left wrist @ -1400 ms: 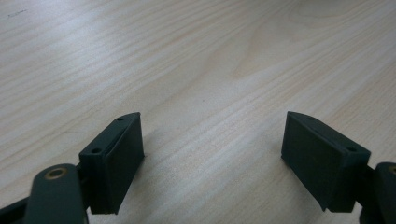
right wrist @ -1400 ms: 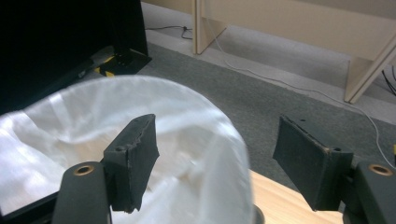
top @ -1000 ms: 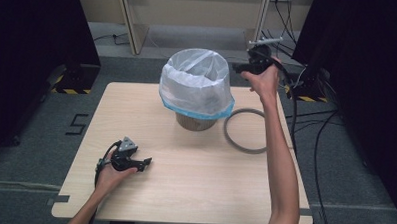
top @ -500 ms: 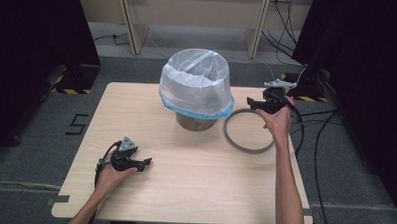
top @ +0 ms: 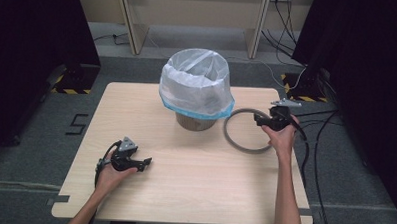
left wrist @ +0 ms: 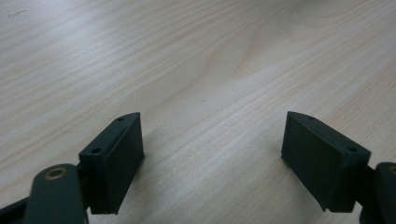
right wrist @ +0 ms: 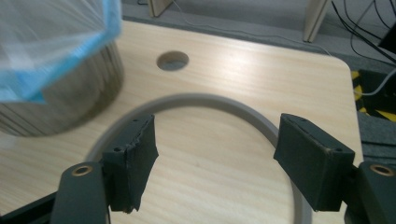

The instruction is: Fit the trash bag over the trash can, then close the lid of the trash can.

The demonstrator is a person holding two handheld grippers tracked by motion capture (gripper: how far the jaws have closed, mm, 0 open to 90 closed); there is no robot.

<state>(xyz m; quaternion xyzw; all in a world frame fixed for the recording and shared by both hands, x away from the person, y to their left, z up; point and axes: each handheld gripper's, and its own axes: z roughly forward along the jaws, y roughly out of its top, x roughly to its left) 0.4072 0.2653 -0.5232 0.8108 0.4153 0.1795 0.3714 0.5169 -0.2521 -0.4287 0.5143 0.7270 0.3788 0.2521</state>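
A round bin (top: 196, 123) lined with a translucent white bag (top: 196, 82) with a blue hem stands at the table's far middle; it also fills the upper left of the right gripper view as the bin (right wrist: 70, 100) under the bag (right wrist: 46, 37). A grey ring (top: 243, 143) lies flat on the table just right of the bin. My right gripper (top: 258, 120) hovers over the ring's right side, open and empty, its jaws straddling the ring (right wrist: 219, 102). My left gripper (top: 144, 164) rests near the front left, open over bare wood (left wrist: 210, 93).
The wooden table (top: 183, 201) has a small round hole (right wrist: 173, 60) beyond the ring. Cables (top: 320, 146) hang off the right edge. Wooden legs (top: 132, 19) and black cabinets (top: 33, 46) stand on the floor behind and to the left.
My right gripper came down from above the bin's far right rim, toward the near right, and now hovers low over the grey ring. The left gripper stayed put.
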